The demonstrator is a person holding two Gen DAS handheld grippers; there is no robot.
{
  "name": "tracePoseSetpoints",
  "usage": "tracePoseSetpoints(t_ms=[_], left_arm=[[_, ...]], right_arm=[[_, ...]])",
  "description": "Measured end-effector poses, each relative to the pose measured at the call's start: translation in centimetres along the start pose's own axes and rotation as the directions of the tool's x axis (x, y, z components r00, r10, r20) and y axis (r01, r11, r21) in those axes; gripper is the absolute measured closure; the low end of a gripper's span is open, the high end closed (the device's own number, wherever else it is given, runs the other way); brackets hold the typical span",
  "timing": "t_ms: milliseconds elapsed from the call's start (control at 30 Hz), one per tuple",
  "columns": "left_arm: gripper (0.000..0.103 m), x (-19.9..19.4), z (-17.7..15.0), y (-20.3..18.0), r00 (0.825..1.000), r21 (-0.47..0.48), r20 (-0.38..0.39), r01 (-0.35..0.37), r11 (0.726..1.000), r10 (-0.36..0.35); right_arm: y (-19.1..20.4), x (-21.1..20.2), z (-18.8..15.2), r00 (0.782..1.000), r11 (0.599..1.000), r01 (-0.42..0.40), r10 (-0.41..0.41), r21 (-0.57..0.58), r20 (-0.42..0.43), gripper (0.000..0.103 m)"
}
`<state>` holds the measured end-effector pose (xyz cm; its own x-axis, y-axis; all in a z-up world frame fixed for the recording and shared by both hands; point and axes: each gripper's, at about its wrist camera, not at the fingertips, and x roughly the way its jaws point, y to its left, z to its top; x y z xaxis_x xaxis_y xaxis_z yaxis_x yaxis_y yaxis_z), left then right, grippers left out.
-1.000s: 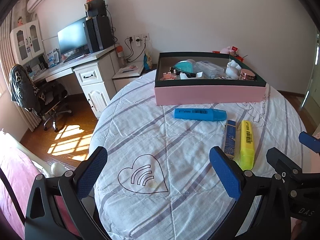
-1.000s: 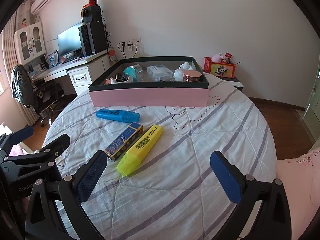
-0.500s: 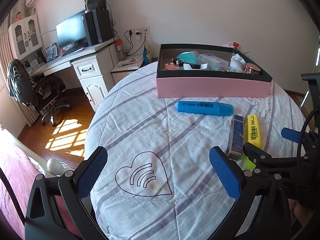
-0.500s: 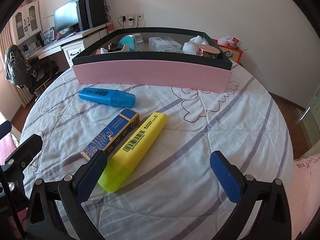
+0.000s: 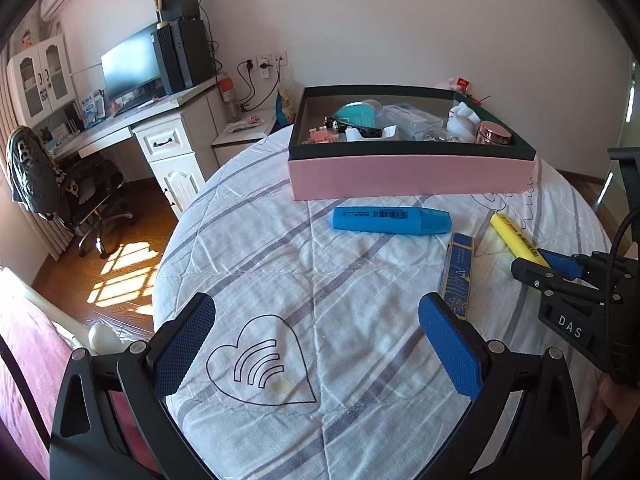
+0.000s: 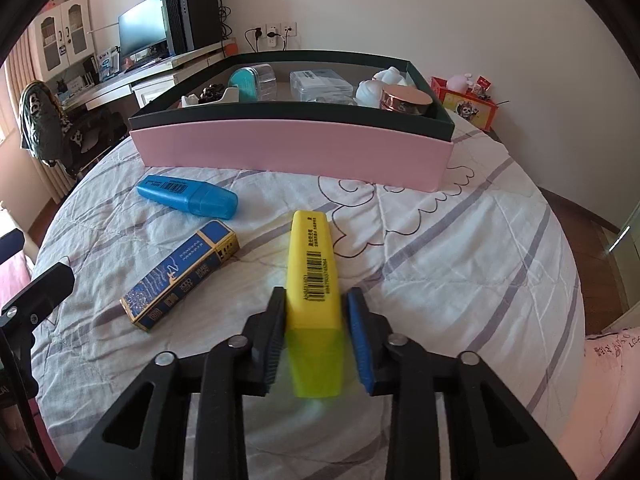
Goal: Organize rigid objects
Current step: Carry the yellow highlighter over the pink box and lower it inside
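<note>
Yellow highlighter clamped level in right claw.

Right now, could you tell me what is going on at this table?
A person is tidying small items into the pink box at the far side of the table. The right hand-held gripper has closed on the yellow highlighter, gripping it near its cap end. The left hand-held gripper is open and holds nothing. A blue highlighter and a small blue carton lie loose on the cloth, not yet in the box.
</note>
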<state>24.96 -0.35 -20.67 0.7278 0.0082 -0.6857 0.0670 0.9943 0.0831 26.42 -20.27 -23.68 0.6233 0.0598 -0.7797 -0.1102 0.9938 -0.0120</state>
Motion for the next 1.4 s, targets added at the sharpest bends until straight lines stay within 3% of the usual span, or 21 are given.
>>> tracePoseSetpoints(t_ms=[233,400,500,667,833,1000,1100,1133,1167,1233,1400], left_arm=[[0.0,0.2,1.3,-1.0,1.0,0.026,0.012,-0.006,1.0,0.006],[0.0,0.7,2.2,-1.8,0.999,0.039,0.005,0.045,0.998,-0.045],[0.0,1.2,3.8,-1.6,1.0,0.055,0.025,-0.004,0.998,0.003],[0.0,2.8,8.5,1.8,0.99,-0.013,0.111,-0.081,0.997,0.082],[0.004,7.1,12.8,4.4,0.991,-0.064,0.061,-0.114,0.991,0.118],[0.019,11.6,14.1,4.3,0.997,-0.031,-0.032,-0.067,0.997,0.066],[0.034,13.7,14.1,3.5,0.995,-0.016,-0.089,-0.048,0.999,0.046],[0.045,14.2,14.1,3.3,0.994,-0.007,-0.098,-0.04,0.999,0.039],[0.063,14.5,14.1,3.2,0.995,-0.004,-0.097,-0.034,0.999,0.033],[0.078,15.1,14.1,3.0,0.994,0.0,-0.106,-0.015,1.0,0.015],[0.093,15.6,14.0,2.5,0.995,0.02,-0.101,0.015,1.0,-0.013]], right_arm=[[-3.4,-0.7,-0.4,0.999,0.998,-0.024,0.022,0.06,0.03,0.076],[-5.1,-1.0,-0.1,0.997,0.994,-0.047,0.04,0.104,0.064,0.076],[-6.5,-1.5,0.2,0.996,0.992,-0.045,0.035,0.122,0.087,0.076],[-9.6,-2.7,1.5,0.991,0.988,-0.033,0.013,0.153,0.131,0.076],[-11.3,-3.2,3.6,0.986,0.986,-0.035,0.008,0.164,0.165,0.076],[-11.3,-2.9,6.3,0.981,0.99,-0.035,0.008,0.139,0.195,0.076],[-10.8,-2.1,8.1,0.979,0.992,-0.047,0.022,0.117,0.203,0.076],[-10.4,-1.8,8.7,0.979,0.993,-0.048,0.027,0.103,0.202,0.076],[-9.9,-1.4,9.3,0.979,0.995,-0.051,0.032,0.091,0.202,0.076],[-8.7,-0.8,10.4,0.98,0.997,-0.059,0.047,0.057,0.192,0.076],[-5.8,1.5,12.7,0.983,0.997,-0.078,0.079,-0.011,0.167,0.076]])
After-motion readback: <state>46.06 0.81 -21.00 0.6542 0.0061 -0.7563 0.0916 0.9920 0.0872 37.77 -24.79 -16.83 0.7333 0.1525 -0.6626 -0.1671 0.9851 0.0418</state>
